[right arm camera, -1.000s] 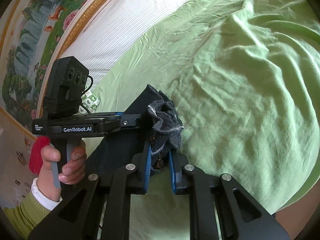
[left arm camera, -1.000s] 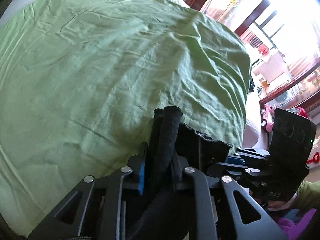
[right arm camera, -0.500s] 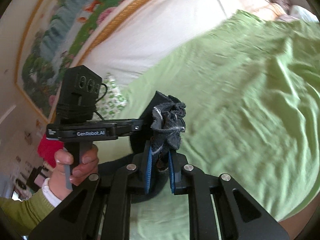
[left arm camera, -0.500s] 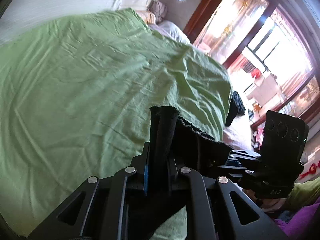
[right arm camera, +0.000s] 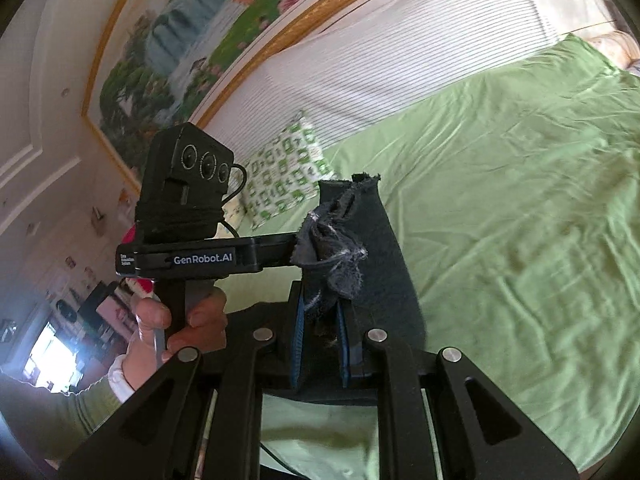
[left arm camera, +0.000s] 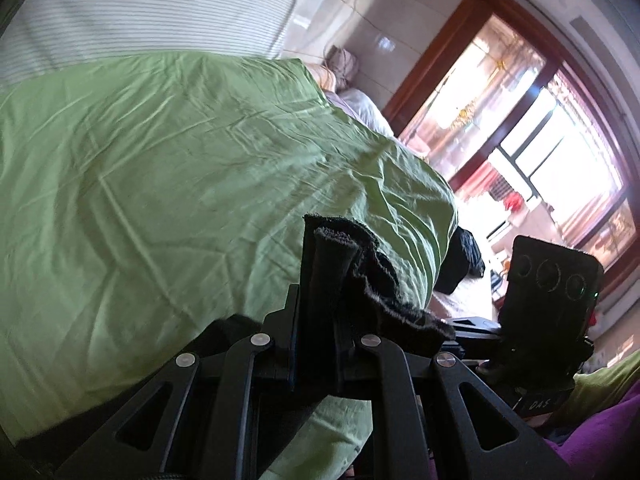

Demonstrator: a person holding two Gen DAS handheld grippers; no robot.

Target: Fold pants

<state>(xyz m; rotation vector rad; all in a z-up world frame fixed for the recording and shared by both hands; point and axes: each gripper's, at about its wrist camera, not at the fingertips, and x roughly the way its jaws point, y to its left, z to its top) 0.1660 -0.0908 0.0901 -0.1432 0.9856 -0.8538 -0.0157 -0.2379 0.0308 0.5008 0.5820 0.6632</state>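
The pants are dark, near-black cloth with frayed edges. My left gripper (left arm camera: 316, 312) is shut on a bunched edge of the pants (left arm camera: 360, 280), held up above the green bed sheet (left arm camera: 180, 180). My right gripper (right arm camera: 320, 316) is shut on another frayed end of the pants (right arm camera: 340, 240), with dark cloth hanging down between and behind the fingers. The left gripper also shows in the right wrist view (right arm camera: 192, 256), held by a hand, level with and just left of the right one. The rest of the pants hangs hidden below both views.
The bed has a white striped headboard (right arm camera: 400, 52) and a green patterned pillow (right arm camera: 284, 172). A framed painting (right arm camera: 208, 40) hangs on the wall. A dark bundle (left arm camera: 460, 264) lies off the bed's far side, near bright windows (left arm camera: 552, 152).
Both grippers have risen and tilted up with the pants; the bed has dropped lower in both views and more of the headboard, wall and window shows.
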